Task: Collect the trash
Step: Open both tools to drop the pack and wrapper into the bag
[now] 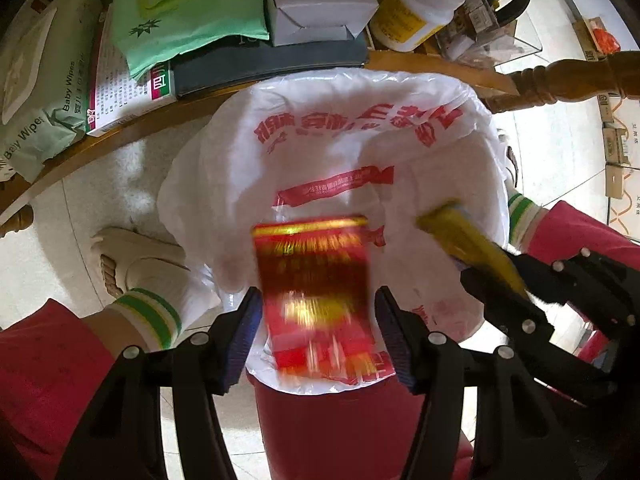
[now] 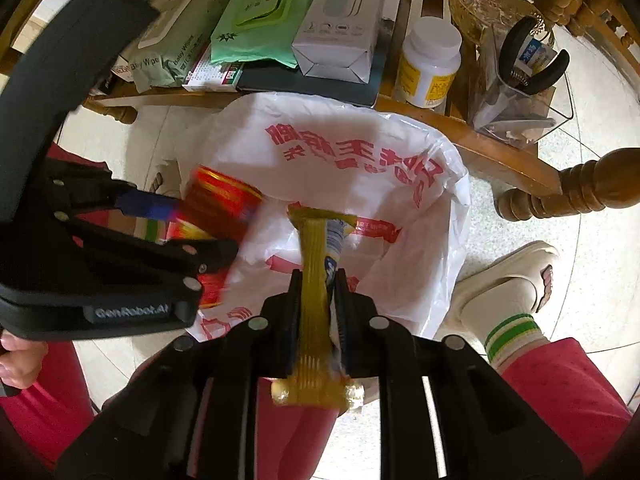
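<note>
Red and gold, smeared by blur — the flat red packet (image 1: 316,296) sits between the left gripper (image 1: 316,330) fingers, which stand fairly wide; the left pad looks against its edge, but at the right pad a sliver of gap shows, so I cannot tell if it is gripped. Below it gapes the white plastic bag (image 1: 448,168) with red lettering, lining a red bin (image 1: 332,432).

Over at 3 o'clock in the left view, the right gripper (image 2: 318,280) stands narrow, its jaws close around a yellow-gold wrapper (image 2: 312,280) — crinkled, with a blue-and-white patch, running up toward 12 o'clock over the bag mouth.

At 12 o'clock beyond the bag, a wooden table (image 1: 440,66) carries baby wipes (image 1: 44,92), a green pack (image 1: 180,12), a white box (image 1: 320,0) and a white bottle (image 1: 420,8). 2 slippered feet flank the bin.
</note>
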Demonstrator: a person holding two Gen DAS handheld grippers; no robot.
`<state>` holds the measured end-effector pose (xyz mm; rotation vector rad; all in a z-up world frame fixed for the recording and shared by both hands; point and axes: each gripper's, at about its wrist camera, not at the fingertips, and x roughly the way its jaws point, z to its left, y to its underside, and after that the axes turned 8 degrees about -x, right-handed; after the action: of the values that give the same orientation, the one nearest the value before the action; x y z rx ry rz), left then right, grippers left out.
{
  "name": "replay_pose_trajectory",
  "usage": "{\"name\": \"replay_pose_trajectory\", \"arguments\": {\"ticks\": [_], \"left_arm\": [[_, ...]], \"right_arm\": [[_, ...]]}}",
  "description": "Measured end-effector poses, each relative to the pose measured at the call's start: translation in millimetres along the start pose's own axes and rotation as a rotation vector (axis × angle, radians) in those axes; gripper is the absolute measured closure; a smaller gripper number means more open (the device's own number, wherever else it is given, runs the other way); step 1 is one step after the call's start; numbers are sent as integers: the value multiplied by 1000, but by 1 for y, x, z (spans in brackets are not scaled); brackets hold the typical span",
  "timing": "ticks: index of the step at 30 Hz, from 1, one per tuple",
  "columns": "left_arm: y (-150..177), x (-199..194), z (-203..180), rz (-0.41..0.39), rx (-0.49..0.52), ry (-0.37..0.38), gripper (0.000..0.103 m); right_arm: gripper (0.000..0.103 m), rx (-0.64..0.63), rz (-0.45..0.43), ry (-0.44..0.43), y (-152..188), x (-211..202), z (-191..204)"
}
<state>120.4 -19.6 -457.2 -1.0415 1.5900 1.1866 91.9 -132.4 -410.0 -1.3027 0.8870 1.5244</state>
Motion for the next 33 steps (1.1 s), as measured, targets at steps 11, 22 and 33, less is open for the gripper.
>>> {"name": "replay_pose_trajectory", "arguments": {"ticks": [11,22,33], "left_arm": [[-2,1,4,-7,-21,-24,36],[1,-5,8,-20,-29,-50,29],[40,-69,7,-131,-13,-40,17]], "right_arm": [[65,20,-22,-2,0,-2,-4],[61,15,-33,6,1,-6,1],[32,15,-140,6,20,-61,14]]}}
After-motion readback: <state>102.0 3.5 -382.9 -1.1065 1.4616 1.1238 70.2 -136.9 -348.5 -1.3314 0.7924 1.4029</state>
